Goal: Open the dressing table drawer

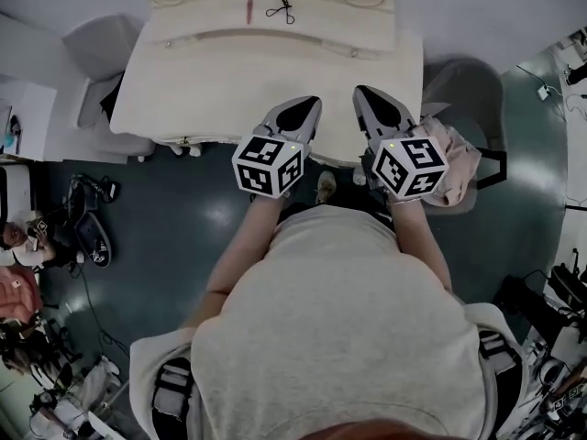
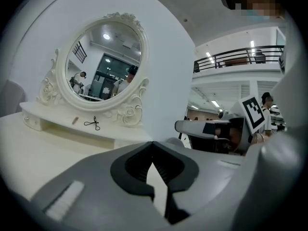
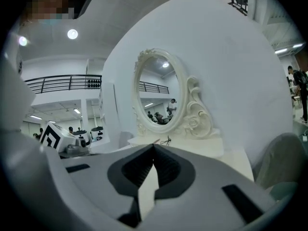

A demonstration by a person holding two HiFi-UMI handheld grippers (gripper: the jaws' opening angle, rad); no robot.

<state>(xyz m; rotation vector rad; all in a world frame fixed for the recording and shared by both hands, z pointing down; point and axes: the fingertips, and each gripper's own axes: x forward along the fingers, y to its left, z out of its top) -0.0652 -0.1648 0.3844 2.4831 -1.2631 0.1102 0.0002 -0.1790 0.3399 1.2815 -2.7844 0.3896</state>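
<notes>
Torso (image 1: 339,319) filled 6 o'clock. Left gripper (image 1: 307,108) and right gripper (image 1: 367,97), both pinched closed and empty, hovered over dressing table (image 1: 211,81) near edge at 12 o'clock. Drawer front lay hidden beneath edge. Risk: closed tips could strike table edge, slide off drawer without gripping.

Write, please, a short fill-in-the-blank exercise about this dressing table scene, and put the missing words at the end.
1. The mirror on the dressing table has an ____ shape.
2. The jaws of the right gripper are ____, with nothing between them.
3. In the head view, the small black object lies on the shelf to the ____ of the small pink object.
Missing words: oval; shut; right.
</notes>
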